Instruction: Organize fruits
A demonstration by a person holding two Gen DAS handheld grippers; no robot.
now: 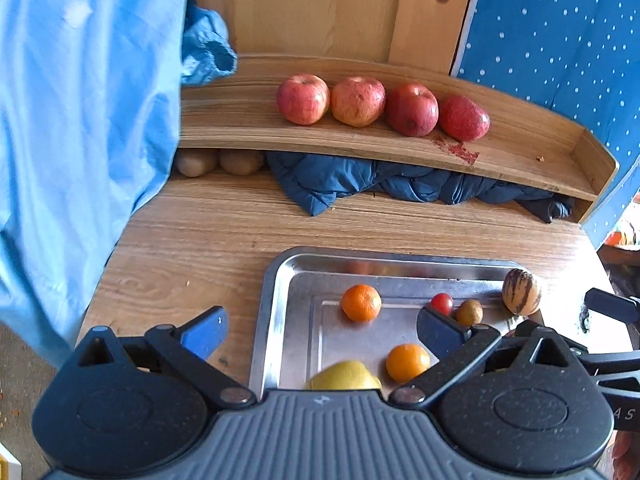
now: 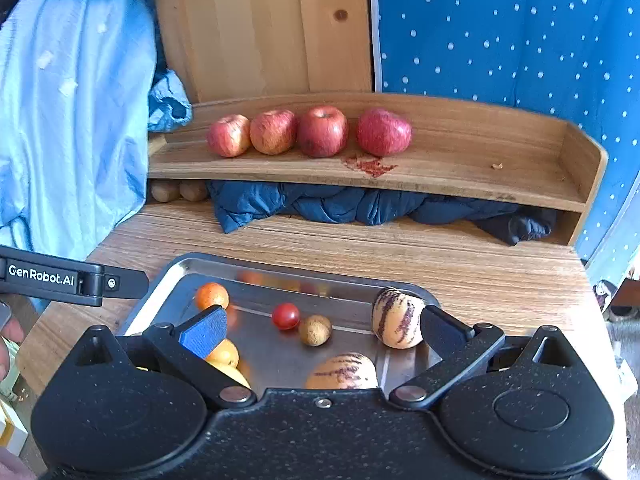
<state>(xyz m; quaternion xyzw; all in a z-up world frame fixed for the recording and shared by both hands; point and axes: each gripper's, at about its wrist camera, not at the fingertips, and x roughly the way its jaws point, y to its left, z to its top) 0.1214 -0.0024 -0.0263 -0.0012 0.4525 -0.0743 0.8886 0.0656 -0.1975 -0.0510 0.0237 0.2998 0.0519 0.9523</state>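
left gripper (image 1: 320,330): i've got it hanging over the near left corner of the tray, jaws spread wide, nothing between them. one blue pad sits over the bare table at 9 o'clock, the other over the tray at 3.
right gripper (image 2: 322,326): wide open too, empty, low over the tray's near half. its right finger tip is just beside the striped melon, and i can't tell if they touch.
tray (image 1: 276,300): steel, on the wooden table (image 1: 192,248), dead ahead of both cameras.
mandarin (image 1: 361,303): far left of the tray floor, 12 o'clock from my left gripper.
second orange (image 1: 407,362): near edge, 5 o'clock from the mandarin, partly behind my left gripper's right finger.
lemon (image 1: 346,376): yellow, lowest in the left view, half hidden by the gripper body.
cherry tomato (image 2: 286,316): mid tray, with a small brown fruit (image 2: 315,330) just beside it at 4 o'clock.
striped melon (image 2: 398,323): standing at the tray's far right corner, 2 o'clock from the tomato.
second striped melon (image 2: 343,372): close in at 6 o'clock, cut off by my right gripper's body.
apples (image 1: 382,106): four red ones in a row on the wooden shelf (image 1: 520,152) at 12 o'clock, a red smear on the shelf in front of the rightmost.
under the shelf: a dark blue jacket (image 1: 360,182) bunched up, two brown fruits (image 1: 218,161) at its 9 o'clock.
light blue cloth (image 1: 80,120): fills the left side.
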